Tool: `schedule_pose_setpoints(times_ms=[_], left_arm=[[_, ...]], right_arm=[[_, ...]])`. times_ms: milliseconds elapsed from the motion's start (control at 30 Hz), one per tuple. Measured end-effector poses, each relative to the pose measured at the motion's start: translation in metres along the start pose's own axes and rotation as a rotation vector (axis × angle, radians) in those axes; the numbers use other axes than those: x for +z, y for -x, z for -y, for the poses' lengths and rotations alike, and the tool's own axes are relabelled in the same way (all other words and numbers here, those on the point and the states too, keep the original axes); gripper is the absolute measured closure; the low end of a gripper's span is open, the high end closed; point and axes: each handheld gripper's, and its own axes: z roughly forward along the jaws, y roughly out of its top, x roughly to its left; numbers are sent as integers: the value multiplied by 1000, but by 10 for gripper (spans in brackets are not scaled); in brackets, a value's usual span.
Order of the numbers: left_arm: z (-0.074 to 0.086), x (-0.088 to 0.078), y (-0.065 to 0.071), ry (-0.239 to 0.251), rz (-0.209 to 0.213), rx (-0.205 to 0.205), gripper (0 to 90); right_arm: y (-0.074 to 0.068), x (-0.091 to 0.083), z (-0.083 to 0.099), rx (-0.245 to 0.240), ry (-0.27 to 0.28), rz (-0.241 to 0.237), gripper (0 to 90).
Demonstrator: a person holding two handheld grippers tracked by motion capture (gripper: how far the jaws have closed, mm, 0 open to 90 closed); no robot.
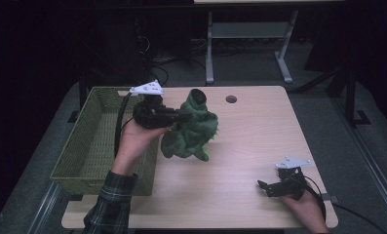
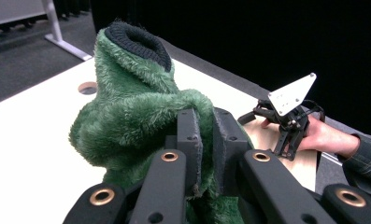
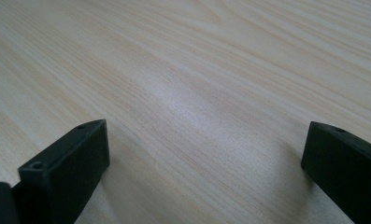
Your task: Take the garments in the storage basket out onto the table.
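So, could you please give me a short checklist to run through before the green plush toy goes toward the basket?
1. Left claw grips the green plush toy: ok, jaws pinch a fold of its fur.
2. Toy lifted off the table: cannot tell, its lower edge may touch the wood.
3. Basket has room: ok, the visible inside shows nothing in it.
4. Way to the basket free: ok, it stands just left of the toy.
5. Right claw out of the way: ok, it sits open, nothing between its jaws, at the near right corner.
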Motion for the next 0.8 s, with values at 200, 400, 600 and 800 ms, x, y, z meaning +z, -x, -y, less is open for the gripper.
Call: schedule_pose_setpoints(times_ms=[200, 400, 600, 800], left_arm=[[10, 25, 5, -13, 26, -8, 825], [24, 48, 8, -31, 42, -30, 825], [42, 71, 5, -52, 32, -63, 825], [61, 100, 4, -89, 25, -98, 825]], right_arm=[[0, 0, 0, -1, 1, -1, 7], [0, 0, 0, 0, 1, -1, 7], [0, 0, 0, -3, 2, -1, 7], [0, 0, 0, -2, 0, 0, 7]])
